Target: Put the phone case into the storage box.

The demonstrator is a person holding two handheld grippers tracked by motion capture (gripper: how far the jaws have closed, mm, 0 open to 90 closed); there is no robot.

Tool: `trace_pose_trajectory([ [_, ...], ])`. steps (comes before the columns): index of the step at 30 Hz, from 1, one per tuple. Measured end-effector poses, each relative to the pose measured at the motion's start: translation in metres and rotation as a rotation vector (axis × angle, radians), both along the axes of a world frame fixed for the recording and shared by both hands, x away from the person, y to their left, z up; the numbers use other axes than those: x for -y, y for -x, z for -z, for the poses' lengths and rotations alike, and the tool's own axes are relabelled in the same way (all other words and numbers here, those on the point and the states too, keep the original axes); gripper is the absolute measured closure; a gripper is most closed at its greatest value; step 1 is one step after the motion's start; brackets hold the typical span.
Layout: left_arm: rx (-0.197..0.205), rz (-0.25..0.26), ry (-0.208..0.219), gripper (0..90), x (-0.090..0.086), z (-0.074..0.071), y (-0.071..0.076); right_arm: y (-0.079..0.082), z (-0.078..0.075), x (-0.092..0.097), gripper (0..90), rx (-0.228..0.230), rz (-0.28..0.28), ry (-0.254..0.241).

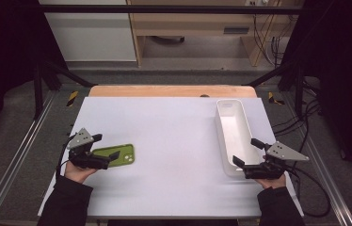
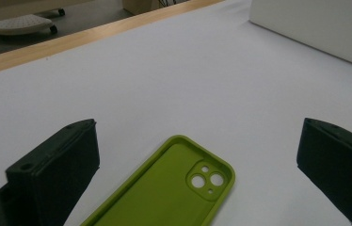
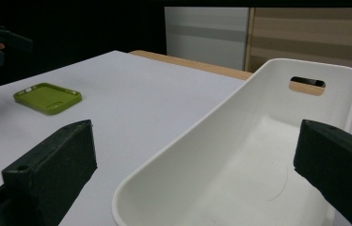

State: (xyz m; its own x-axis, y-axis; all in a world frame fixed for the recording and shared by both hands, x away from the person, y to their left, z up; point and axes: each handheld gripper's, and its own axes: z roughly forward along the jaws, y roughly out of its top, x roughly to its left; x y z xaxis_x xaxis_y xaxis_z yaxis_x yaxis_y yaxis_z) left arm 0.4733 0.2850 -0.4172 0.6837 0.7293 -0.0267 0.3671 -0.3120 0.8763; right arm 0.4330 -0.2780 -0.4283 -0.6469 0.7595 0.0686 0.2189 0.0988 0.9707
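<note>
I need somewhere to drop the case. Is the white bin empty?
Empty as far as shown: the bin has a bare white floor in the right gripper view; its nearest end is out of frame.

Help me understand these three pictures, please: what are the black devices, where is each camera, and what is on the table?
No robot arm is here: a person holds a hand-held claw in each hand. The high view looks down from above the person's side of the table, which has a white top. The left claw and right claw each carry a camera that looks along its own two black jaws.

In the left gripper view, those jaws stand wide apart on either side of a green phone case, which lies flat, hollow side up, with its camera cut-outs showing. In the right gripper view, the jaws stand wide apart at the near end of a long white bin, which looks empty.

Nothing is held: both claws are open.
</note>
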Motion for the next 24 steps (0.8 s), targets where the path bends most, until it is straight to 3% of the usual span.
trace_pose_trajectory([
  [8, -0.046, 0.01, -0.052, 3.7, 0.006, 0.009, -0.001, 0.0, 0.0, 0.0, 0.4, 0.001, -0.001, 0.003],
  [9, -0.059, 0.015, -0.071, 7.1, 0.009, 0.013, -0.001, 0.0, 0.0, 0.0, 0.4, 0.0, 0.0, 0.001],
  [15, -0.094, 0.036, -0.094, 19.7, 0.014, 0.021, 0.002, 0.0, 0.0, 0.0, 0.3, 0.002, -0.002, 0.002],
  [18, -0.121, 0.058, -0.108, 32.4, 0.017, 0.025, 0.003, 0.0, 0.0, 0.0, 0.4, 0.0, 0.001, 0.002],
  [24, -0.15, 0.074, -0.115, 49.1, 0.021, 0.03, 0.004, 0.0, 0.0, 0.0, 0.4, -0.001, 0.0, 0.003],
])
